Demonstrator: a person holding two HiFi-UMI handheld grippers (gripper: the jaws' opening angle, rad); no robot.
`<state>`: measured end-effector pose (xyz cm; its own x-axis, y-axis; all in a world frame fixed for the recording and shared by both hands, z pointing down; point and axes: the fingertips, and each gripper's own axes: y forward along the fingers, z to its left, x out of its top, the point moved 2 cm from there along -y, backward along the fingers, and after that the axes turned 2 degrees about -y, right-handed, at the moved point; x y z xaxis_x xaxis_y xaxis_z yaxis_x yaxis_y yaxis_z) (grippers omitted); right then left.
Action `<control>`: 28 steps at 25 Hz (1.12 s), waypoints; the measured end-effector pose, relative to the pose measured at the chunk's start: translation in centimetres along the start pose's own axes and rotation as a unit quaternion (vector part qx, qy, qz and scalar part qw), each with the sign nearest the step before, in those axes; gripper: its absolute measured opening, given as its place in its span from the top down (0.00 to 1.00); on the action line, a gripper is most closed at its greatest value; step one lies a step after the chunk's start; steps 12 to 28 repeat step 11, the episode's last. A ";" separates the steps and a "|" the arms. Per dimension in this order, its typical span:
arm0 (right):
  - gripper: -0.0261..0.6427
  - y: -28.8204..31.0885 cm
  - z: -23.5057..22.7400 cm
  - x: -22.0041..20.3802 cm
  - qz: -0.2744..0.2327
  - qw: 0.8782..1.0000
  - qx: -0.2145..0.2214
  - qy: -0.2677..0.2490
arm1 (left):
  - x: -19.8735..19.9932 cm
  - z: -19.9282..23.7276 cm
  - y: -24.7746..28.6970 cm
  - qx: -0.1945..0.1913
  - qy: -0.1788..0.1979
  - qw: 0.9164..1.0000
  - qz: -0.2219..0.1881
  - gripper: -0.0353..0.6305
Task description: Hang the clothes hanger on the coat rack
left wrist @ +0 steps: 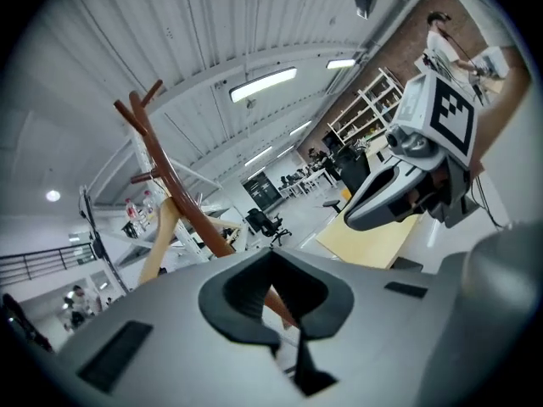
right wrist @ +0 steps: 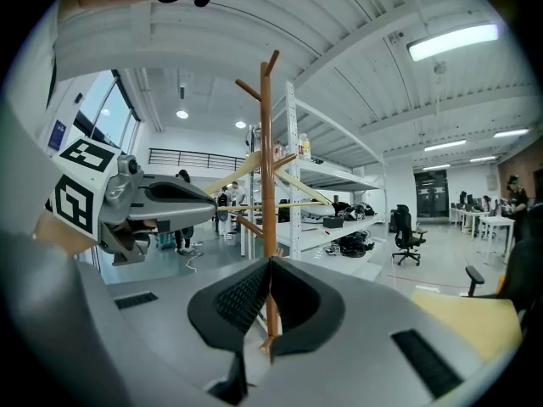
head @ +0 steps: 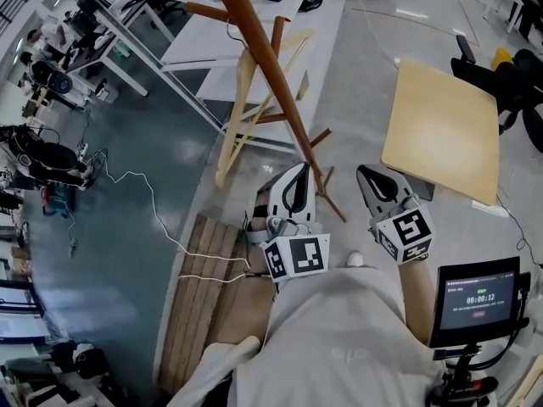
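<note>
The brown wooden coat rack (head: 271,66) leans across the head view, and its feet rest on the floor just ahead of both grippers. A pale wooden clothes hanger (head: 240,108) hangs from one of its pegs, left of the pole. It also shows in the left gripper view as the hanger (left wrist: 159,236) beside the rack (left wrist: 170,176), and in the right gripper view as the hanger (right wrist: 237,174) on the rack (right wrist: 268,168). My left gripper (head: 297,173) is shut and holds nothing, a little short of the rack's base. My right gripper (head: 366,175) is beside it, also shut and holding nothing.
A pale wooden board (head: 445,130) lies on the floor at the right. At the lower left are a slatted wooden pallet (head: 199,287) and a white cable (head: 153,210). White shelving (head: 212,32) stands behind the rack. A small screen on a stand (head: 479,299) is at my right.
</note>
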<state>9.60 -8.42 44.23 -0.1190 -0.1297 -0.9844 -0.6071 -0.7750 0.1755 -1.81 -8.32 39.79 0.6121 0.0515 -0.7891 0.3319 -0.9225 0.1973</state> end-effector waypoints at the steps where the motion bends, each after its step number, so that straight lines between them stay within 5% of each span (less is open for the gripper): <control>1: 0.94 -0.2 -0.2 -0.1 0.000 1.000 -0.004 0.001 | -0.1 -0.3 0.2 -0.007 -0.009 1.000 0.002 0.94; 11: 0.94 -1.2 -1.5 -0.2 -0.001 1.000 -0.025 -0.003 | -0.9 -1.9 1.5 -0.047 -0.034 0.998 0.020 0.94; 28: 0.94 -1.2 -1.5 -0.2 -0.001 1.000 -0.025 -0.003 | -0.9 -1.9 1.5 -0.047 -0.034 0.998 0.020 0.94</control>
